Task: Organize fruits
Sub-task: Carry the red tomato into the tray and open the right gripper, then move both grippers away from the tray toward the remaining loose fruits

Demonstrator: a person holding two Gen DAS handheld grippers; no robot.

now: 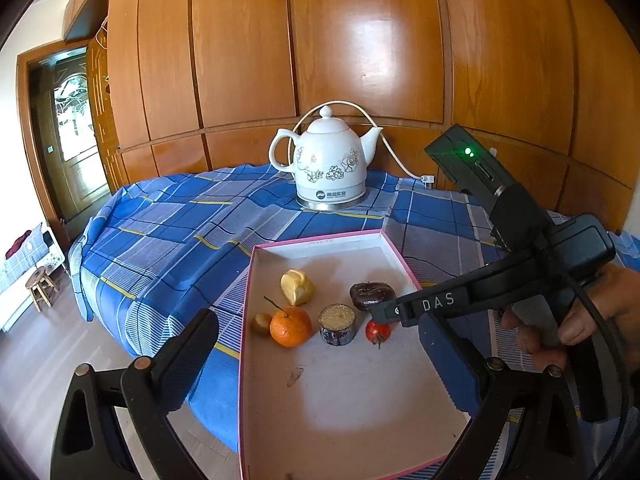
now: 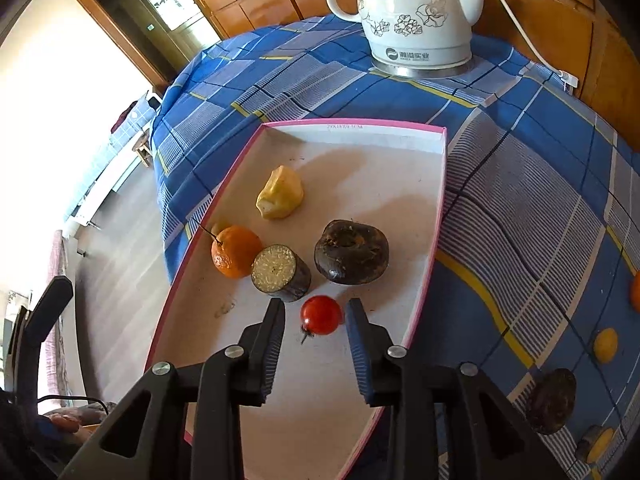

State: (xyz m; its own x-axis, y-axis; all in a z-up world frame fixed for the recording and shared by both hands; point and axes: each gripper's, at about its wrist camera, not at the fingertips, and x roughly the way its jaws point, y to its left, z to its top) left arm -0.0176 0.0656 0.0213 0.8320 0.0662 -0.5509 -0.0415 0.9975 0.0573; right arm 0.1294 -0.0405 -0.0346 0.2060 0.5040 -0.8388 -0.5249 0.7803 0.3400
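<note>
Now the right gripper (image 2: 316,316) is straddling the tomato (image 2: 322,315) in the tray (image 2: 352,126), jaws open, gripping nothing; the left gripper (image 1: 316,344) is hovering wide open.

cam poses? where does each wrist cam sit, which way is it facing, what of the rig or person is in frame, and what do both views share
Left wrist: higher, back from the tray, facing the wooden wall; own open left gripper, plus the right gripper and right hand.
Right wrist: low over the tray, looking down-forward; own jaws open either side of the small red fruit.
Shared: tray, orange, red fruit, white kettle, blue plaid cloth.
</note>
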